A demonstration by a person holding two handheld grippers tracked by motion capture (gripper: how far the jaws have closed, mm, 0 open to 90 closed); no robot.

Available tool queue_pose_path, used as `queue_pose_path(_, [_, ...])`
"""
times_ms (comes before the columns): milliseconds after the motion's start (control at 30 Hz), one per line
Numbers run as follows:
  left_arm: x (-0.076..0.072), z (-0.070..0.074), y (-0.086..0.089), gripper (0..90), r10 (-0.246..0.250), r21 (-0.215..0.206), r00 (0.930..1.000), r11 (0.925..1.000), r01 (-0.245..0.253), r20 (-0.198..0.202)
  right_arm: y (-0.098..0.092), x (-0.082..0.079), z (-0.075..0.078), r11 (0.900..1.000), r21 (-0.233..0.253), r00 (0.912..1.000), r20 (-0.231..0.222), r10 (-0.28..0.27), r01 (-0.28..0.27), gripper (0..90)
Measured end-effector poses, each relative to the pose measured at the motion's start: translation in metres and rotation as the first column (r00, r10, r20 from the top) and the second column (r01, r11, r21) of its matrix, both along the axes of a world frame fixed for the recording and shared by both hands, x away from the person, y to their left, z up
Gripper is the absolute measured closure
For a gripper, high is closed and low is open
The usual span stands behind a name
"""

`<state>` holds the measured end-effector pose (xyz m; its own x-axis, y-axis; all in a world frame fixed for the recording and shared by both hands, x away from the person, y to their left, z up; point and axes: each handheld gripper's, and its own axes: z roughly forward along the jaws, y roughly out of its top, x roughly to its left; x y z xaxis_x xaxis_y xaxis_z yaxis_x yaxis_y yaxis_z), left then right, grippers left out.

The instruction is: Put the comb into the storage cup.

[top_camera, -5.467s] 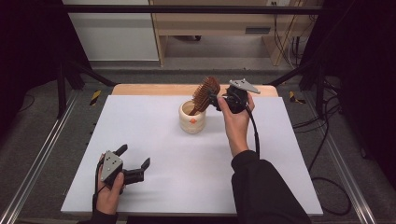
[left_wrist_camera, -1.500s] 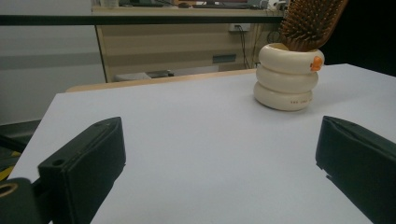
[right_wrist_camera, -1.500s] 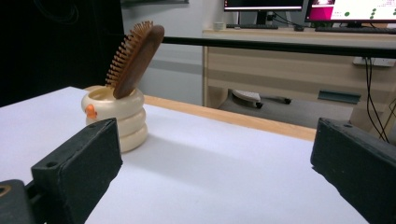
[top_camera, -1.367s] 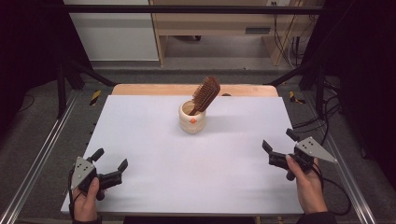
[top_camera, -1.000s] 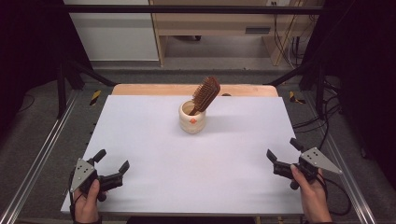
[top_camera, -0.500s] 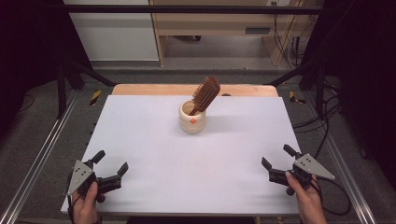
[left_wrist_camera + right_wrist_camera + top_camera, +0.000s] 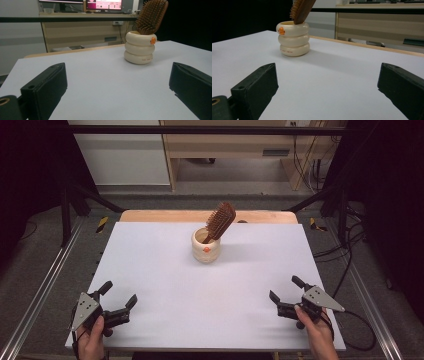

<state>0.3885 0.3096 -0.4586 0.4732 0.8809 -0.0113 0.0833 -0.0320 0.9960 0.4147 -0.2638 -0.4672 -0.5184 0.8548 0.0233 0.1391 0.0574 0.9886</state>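
Observation:
A cream ribbed cup (image 7: pixel 206 246) stands at the back middle of the white table (image 7: pixel 165 285), with a brown hairbrush (image 7: pixel 221 220) leaning in it, bristle head up. The cup (image 7: pixel 139 47) and the hairbrush (image 7: pixel 151 16) lie far ahead in the left gripper view, and the cup (image 7: pixel 293 42) with the hairbrush (image 7: pixel 301 10) likewise in the right gripper view. My left gripper (image 7: pixel 118 293) rests open at the front left corner. My right gripper (image 7: pixel 285 289) is open at the front right, nothing between its jaws.
A wooden strip (image 7: pixel 150 215) runs along the table's far edge. Metal rails (image 7: pixel 42 290) flank both sides. A cable (image 7: pixel 357 322) trails from the right gripper off the table's right edge. A wooden desk (image 7: pixel 235 145) stands beyond.
The right gripper let go of the hairbrush in the cup and drew back to the front right corner. The left gripper shifted a little left along the front edge.

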Motion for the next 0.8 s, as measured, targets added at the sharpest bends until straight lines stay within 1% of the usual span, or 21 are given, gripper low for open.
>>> queue_pose_path(100, [0.0, 0.0, -0.001, 1.7, -0.005, 0.001, 1.0, 1.0, 0.005, 0.002, 0.003, 0.0, 0.0, 1.0, 0.008, 1.0, 0.003, 0.004, -0.004, 3.0])
queue_pose_path(267, [0.0, 0.0, 0.0, 1.7, -0.008, -0.001, 1.0, 1.0, 0.008, 0.004, 0.007, 0.001, -0.002, 1.0, 0.001, 0.9999, 0.001, 0.011, -0.011, 3.2])
queue_pose_path(300, [0.0, 0.0, 0.0, 1.7, -0.009, -0.002, 1.0, 1.0, 0.009, 0.003, 0.007, 0.001, -0.003, 1.0, -0.008, 0.9999, 0.007, 0.014, -0.014, 3.1])
queue_pose_path(333, [0.0, 0.0, 0.0, 1.7, -0.011, -0.002, 0.9999, 0.9999, 0.011, 0.002, 0.009, 0.001, -0.003, 1.0, -0.001, 0.9999, 0.0, 0.015, -0.015, 3.2])
queue_pose_path(800, [0.001, 0.0, -0.003, 1.7, -0.023, -0.002, 0.9997, 0.9997, 0.023, -0.003, 0.029, 0.005, -0.007, 0.997, -0.053, 0.9987, 0.01, 0.05, -0.05, 3.4])
